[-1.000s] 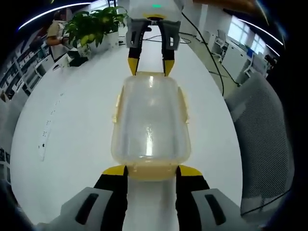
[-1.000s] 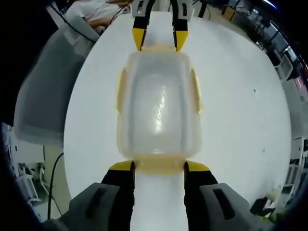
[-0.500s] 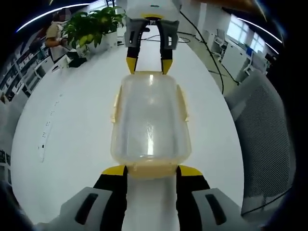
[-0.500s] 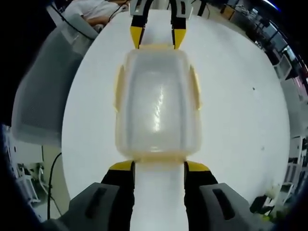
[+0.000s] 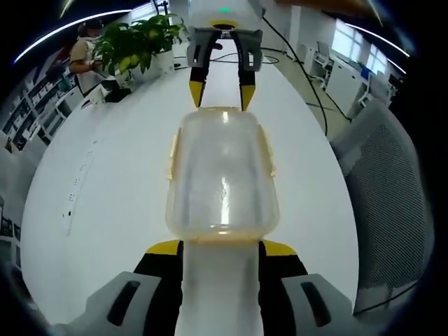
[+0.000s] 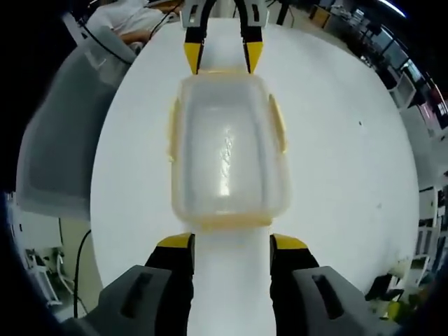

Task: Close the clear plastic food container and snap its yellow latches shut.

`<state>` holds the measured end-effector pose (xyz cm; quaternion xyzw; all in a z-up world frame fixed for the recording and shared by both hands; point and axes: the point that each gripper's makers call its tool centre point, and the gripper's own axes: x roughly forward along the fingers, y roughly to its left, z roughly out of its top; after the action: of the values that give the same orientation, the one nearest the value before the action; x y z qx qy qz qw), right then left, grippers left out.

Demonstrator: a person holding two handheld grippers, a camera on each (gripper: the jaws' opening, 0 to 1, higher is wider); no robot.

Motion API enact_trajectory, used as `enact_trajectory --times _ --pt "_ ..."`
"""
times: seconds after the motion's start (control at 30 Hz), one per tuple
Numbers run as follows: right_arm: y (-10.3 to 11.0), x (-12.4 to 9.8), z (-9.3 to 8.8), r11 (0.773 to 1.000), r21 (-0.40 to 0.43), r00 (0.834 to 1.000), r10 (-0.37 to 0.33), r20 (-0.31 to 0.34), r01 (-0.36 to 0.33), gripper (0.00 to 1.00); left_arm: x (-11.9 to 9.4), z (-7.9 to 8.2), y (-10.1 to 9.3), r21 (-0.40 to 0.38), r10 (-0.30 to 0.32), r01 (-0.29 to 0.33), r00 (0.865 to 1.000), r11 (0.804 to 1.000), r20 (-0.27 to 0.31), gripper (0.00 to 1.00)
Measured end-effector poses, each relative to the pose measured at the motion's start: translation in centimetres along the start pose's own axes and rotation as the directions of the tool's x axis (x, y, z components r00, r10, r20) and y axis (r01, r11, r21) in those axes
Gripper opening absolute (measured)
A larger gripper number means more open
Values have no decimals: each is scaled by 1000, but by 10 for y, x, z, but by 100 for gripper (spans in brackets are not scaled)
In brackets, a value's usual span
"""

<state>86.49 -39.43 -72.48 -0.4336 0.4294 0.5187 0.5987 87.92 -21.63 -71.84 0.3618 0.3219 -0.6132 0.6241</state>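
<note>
In the left gripper view, the left gripper is sitting with its jaws apart, and a strip of bare white worktop is now showing between the yellow tips and the near end of the clear plastic food container; half a second ago that end was lying right at the tips, so the gripper is drawing back a little. The right gripper view is telling the same story: the right gripper is holding its jaws apart, and the container is lying just beyond them with a wider gap than before.

The container is resting on the worktop between the two grippers, lid on, and nothing can be made out inside through the cloudy plastic. Yellow latches are lining its long sides; whether they are snapped down is too hard to tell, and the end latches are blurring into the yellowish rim.

At the far end, the right gripper is pointing its spread jaws at the container. Farther off, a potted plant is standing on the worktop, with a grey mesh chair partly cut off at the side.
</note>
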Motion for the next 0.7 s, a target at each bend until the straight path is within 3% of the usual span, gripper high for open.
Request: enact_trajectory --times 0.13,0.4,0.7 --pt "1 -5 -2 999 31 1000 -15 18 14 40 -5 -1 4 -30 30 -30 1000 999 2 37" --pt "2 -15 4 985 170 995 -43 94 26 39 -17 0 13 -140 110 -107 994 984 16 37" --pt "-1 -21 13 945 322 980 -109 166 51 37 -26 0 19 -292 203 -187 979 938 27 36"
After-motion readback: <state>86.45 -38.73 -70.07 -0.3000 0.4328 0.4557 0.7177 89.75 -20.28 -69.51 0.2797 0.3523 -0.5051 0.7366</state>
